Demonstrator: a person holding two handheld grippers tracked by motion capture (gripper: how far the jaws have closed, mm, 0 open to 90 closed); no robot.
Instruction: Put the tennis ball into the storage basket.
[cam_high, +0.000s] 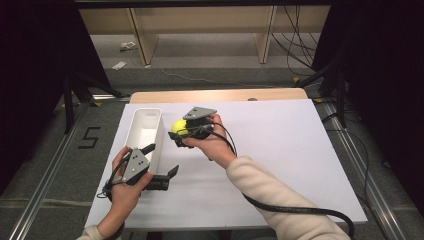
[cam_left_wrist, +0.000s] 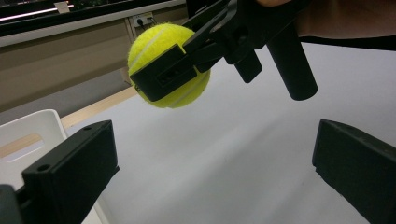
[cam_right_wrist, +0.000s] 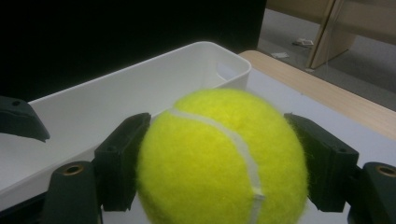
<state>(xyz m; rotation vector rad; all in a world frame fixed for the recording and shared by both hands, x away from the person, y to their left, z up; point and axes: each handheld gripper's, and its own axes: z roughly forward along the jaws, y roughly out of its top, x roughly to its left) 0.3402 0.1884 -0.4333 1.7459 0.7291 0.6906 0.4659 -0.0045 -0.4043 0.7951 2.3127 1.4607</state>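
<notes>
The tennis ball (cam_right_wrist: 222, 161) is bright yellow and fuzzy, with a pale curved seam across its felt. The right gripper (cam_high: 186, 131) clamps it from both sides, holding it above the white table (cam_high: 280, 150), just right of the long white bin (cam_high: 145, 131). The left gripper (cam_high: 161, 162), nearer, has its jaws spread wide with nothing between them.

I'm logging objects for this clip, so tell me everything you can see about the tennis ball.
The tennis ball is bright yellow-green and fuzzy, with a curved white seam across its felt. It looks whole and round. The right gripper clamps it between two black jaws pressing on opposite sides, holding it off the white table surface, just beside the long white bin.
</notes>
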